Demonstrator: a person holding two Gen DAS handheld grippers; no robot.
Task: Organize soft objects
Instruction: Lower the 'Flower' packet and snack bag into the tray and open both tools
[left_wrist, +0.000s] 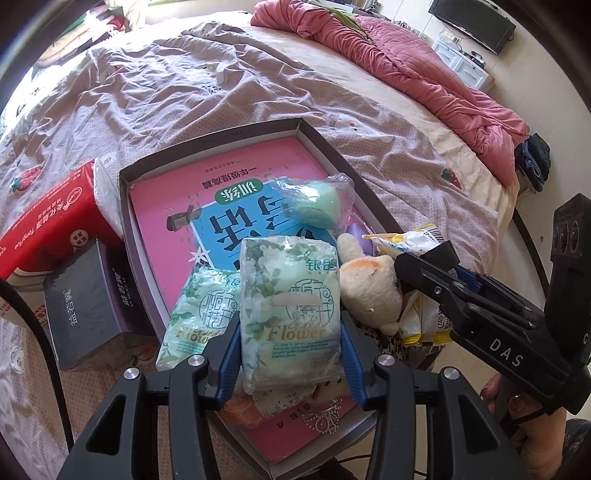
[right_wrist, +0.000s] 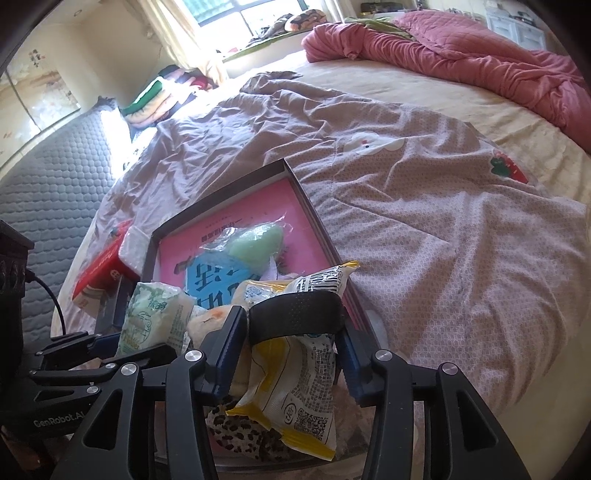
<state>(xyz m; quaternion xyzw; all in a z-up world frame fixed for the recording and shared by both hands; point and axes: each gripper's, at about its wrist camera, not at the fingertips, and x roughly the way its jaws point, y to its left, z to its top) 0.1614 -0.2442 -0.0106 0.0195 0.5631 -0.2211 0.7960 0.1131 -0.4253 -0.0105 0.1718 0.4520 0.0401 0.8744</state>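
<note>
Much open bed (left_wrist: 155, 110) is left beyond the box's (left_wrist: 258, 129) far rim. A tissue pack (left_wrist: 291, 310), raised over the box's near end, is pinched by the left gripper (left_wrist: 290, 363). A snack bag (right_wrist: 295, 384) is clamped by the right gripper (right_wrist: 291, 365), its jaws opening.

I'm working in a home bedroom: a wide bed (right_wrist: 424, 229) under a rumpled printed sheet (left_wrist: 155, 107), a pink quilt (left_wrist: 424, 70) bunched at its far side, folded clothes (right_wrist: 155, 99) by a sunlit curtained window (right_wrist: 236, 18).
</note>
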